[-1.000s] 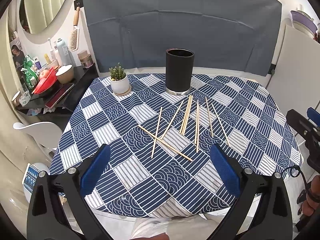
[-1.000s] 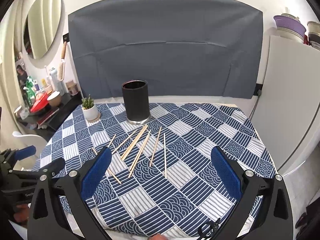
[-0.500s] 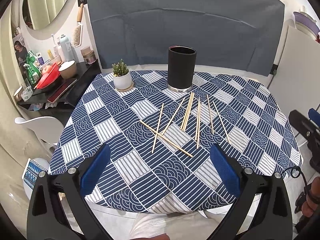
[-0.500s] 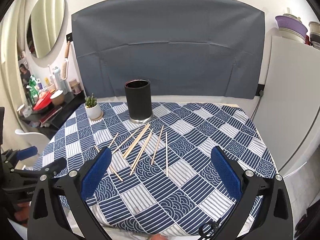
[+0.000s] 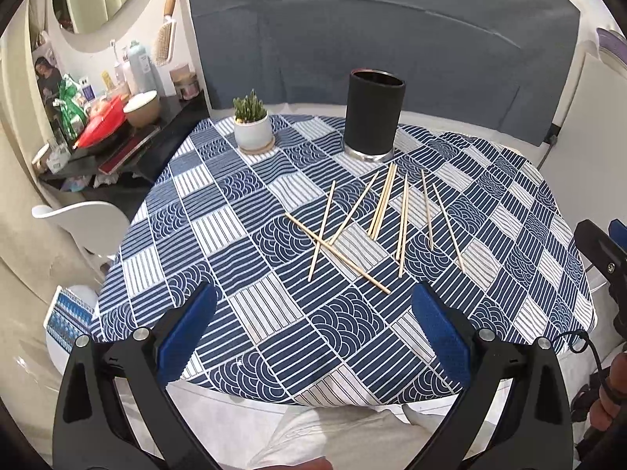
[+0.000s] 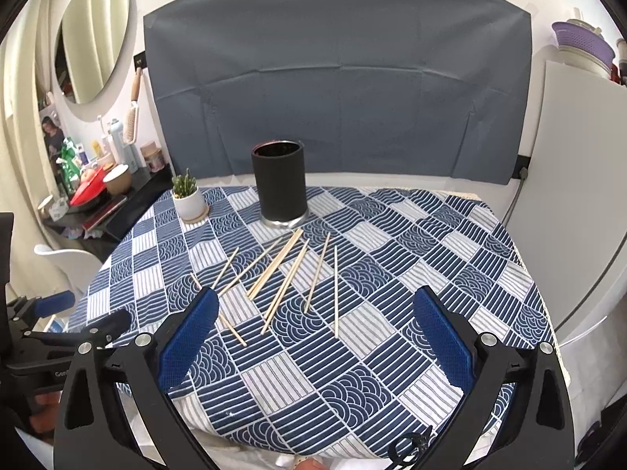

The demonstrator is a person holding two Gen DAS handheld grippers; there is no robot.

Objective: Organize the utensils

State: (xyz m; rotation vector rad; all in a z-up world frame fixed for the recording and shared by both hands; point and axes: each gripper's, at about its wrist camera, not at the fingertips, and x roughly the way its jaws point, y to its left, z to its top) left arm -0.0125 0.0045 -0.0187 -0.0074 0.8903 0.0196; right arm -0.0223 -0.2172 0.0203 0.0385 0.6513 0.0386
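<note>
Several wooden chopsticks (image 5: 382, 211) lie scattered mid-table on the blue patterned tablecloth (image 5: 274, 333), some crossing each other; they also show in the right wrist view (image 6: 282, 274). A black cylindrical holder (image 5: 372, 111) stands upright behind them, also seen in the right wrist view (image 6: 279, 185). My left gripper (image 5: 313, 333) is open and empty above the table's near edge. My right gripper (image 6: 315, 337) is open and empty, above the near part of the table.
A small potted cactus (image 5: 252, 125) stands at the table's back left. A cluttered dark side shelf (image 5: 106, 133) and a white chair (image 5: 78, 219) are to the left. A white cabinet (image 6: 580, 196) flanks the right. A grey cloth (image 6: 337, 78) hangs behind.
Both grippers have drawn back and risen slightly, so the table appears a bit farther. The chopsticks and holder have not moved. Both grippers stay open.
</note>
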